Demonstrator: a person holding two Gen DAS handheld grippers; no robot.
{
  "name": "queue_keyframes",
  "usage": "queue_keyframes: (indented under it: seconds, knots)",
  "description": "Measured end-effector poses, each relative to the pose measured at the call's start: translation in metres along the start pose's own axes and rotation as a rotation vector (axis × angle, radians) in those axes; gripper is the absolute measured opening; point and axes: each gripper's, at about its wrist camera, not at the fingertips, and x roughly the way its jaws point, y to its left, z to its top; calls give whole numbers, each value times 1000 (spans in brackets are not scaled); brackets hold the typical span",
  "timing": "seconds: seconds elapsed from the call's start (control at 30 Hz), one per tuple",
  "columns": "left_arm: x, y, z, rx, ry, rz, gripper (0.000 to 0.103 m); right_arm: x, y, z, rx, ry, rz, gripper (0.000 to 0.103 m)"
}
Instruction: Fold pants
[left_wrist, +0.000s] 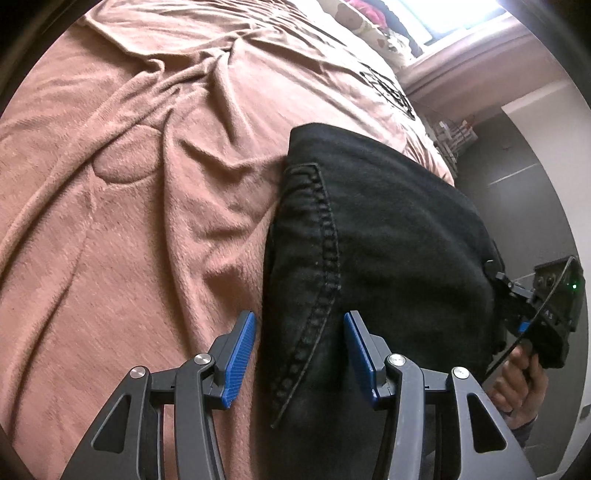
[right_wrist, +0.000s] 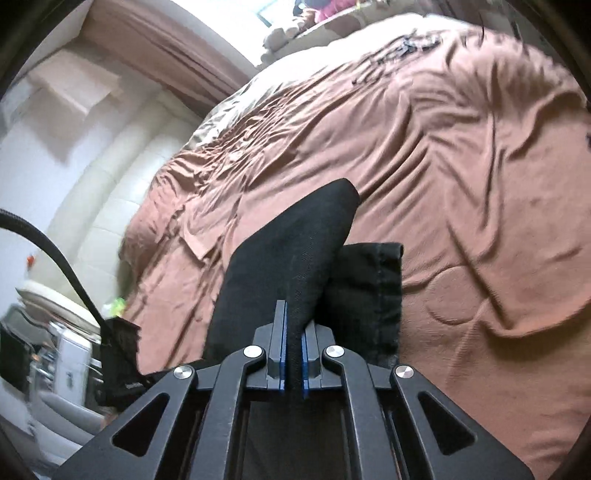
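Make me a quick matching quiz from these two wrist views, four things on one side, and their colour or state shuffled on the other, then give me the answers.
Column one:
1. left gripper
2. right gripper
3. pants
4. blanket

Column two:
A. brownish-pink, wrinkled, spread over the bed
B. jaws apart, one finger on each side of the pants' edge
C. black, lying on the bed with a stitched seam showing
D. jaws closed, pinching a fold of black cloth

Pairs: 1-B, 2-D, 3-C, 4-A
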Motion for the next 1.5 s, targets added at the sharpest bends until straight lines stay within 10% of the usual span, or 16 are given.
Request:
queue_keyframes:
  seconds: [0.13,0.7,0.97,1.23,1.37,1.5]
  knots:
    - [1,-4,-4,5,10,0,52,7,-20,-15,17,37,-113,2]
    - [-2,2,-19,-4,32,-38,52,-26,-14,-33,25,127,-106,26]
    - [-6,-1,-33,-5,41,-46,43,-8,-15,-53,-37,226,-272,26]
    - [-12,6,-38,-14,47,-71,43,-14,-20,-50,11,209,-226,26]
    - [-12,14,-43,-41,64,-101,46,-16,-27,-60,32,229,-135,50]
    - [-8,16,-50,-49,108,-127,50,-11,-41,-73,63,252,-109,52]
